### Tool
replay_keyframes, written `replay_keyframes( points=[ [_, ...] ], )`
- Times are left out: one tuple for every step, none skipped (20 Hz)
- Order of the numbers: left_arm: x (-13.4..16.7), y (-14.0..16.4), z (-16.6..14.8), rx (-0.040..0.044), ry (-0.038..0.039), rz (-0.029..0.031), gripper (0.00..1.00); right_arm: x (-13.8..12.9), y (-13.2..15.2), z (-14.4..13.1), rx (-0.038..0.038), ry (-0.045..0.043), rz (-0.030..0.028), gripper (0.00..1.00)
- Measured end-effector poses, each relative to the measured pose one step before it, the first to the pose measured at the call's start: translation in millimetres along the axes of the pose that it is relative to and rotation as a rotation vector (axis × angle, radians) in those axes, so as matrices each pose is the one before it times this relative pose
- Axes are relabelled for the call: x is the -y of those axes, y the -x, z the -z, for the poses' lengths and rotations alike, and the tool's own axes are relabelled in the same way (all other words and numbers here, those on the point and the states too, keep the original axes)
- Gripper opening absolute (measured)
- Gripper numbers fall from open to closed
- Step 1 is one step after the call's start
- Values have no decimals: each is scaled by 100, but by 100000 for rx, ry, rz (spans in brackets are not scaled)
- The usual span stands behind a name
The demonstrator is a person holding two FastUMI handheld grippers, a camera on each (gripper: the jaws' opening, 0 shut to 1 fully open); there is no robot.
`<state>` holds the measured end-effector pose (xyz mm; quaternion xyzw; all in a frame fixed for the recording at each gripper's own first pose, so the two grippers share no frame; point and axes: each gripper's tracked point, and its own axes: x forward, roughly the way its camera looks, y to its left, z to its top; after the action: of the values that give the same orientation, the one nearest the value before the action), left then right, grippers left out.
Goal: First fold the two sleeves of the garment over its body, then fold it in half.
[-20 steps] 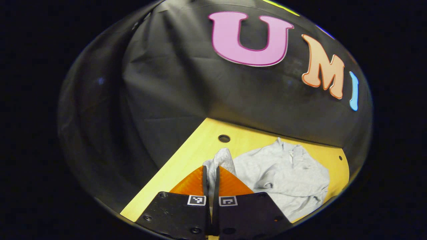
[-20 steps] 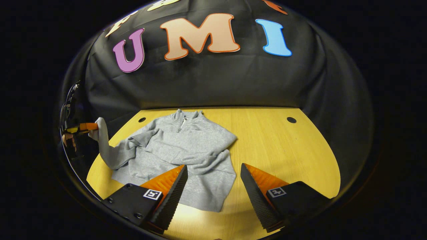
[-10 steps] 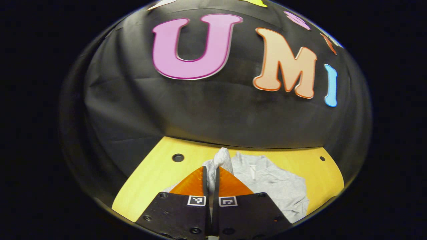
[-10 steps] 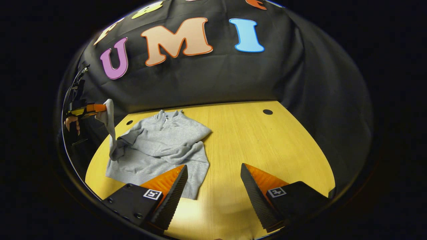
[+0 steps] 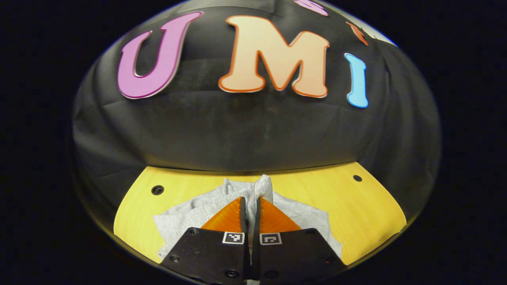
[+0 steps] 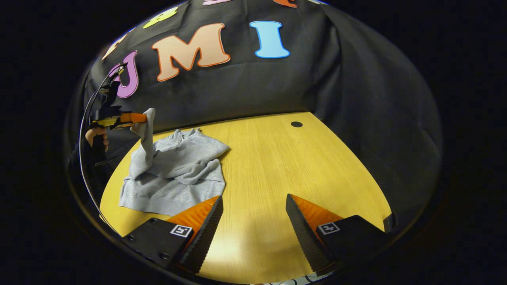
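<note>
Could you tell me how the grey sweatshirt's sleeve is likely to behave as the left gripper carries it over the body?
The grey knit sweatshirt looks floppy: its sleeve hangs limp from the left gripper. It probably grips well, since the cuff bunches between the shut fingers. The body could drag a little on the smooth yellow wooden table.

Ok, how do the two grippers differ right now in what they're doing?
The left gripper is shut on the grey sleeve of the sweatshirt; the right gripper is open and holds nothing. The left one is raised above the table with the sleeve hanging down from it to the garment; the right one hangs over bare wood beside the sweatshirt. Both have orange fingers on black bodies.
</note>
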<state>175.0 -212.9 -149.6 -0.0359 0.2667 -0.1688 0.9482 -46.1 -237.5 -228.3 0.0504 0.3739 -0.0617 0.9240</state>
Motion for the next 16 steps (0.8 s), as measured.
replay_keyframes(
  points=[
    [1505, -411, 340, -933, -1295, 1942, 0, 722, 314, 118, 66, -757, 746, 99],
    [1246, -469, 329, -882, -680, 1401, 0, 721, 200, 247, -147, -698, 876, 99],
    [1188, -583, 304, -982, -516, 1394, 0, 557, 92, 148, -346, -684, 801, 96],
    [824, -427, 520, -1124, -200, 968, 0, 534, 89, 211, -321, -705, 739, 99],
    [929, -667, 573, -1719, -107, 714, 0, 501, 139, 61, -106, -622, 524, 96],
    [652, -453, 725, -2141, 42, 470, 0, 377, 211, 85, 112, -495, 504, 99],
    [617, -537, 772, -1914, 93, 190, 2, 339, 106, 36, 65, -345, 307, 99],
    [524, -383, 622, -1483, 60, 176, 0, 183, 27, 106, -18, -197, 295, 96],
    [459, -450, 647, -1451, 135, 302, 0, 159, 58, 70, -22, -62, 312, 99],
    [572, -208, 660, -1341, 136, 451, 0, 245, 145, 124, -198, -19, 145, 99],
    [383, -295, 547, -1351, -176, 695, 0, 77, 39, 146, -215, 28, 17, 99],
    [440, -351, 481, -903, -485, 718, 1, 28, -114, 257, -415, 10, 61, 96],
    [306, -242, 306, -571, -1046, 538, 2, -38, 64, 138, -296, -94, -117, 99],
    [403, -227, 203, -643, -1053, 1120, 4, -164, -69, 120, -328, -213, -355, 99],
    [480, -130, 221, -774, -380, 1574, 6, -242, 47, 9, -145, -284, -538, 96],
    [693, 37, 258, -223, 1175, 2448, 13, -339, -133, -33, -16, -348, -713, 96]
  ],
)
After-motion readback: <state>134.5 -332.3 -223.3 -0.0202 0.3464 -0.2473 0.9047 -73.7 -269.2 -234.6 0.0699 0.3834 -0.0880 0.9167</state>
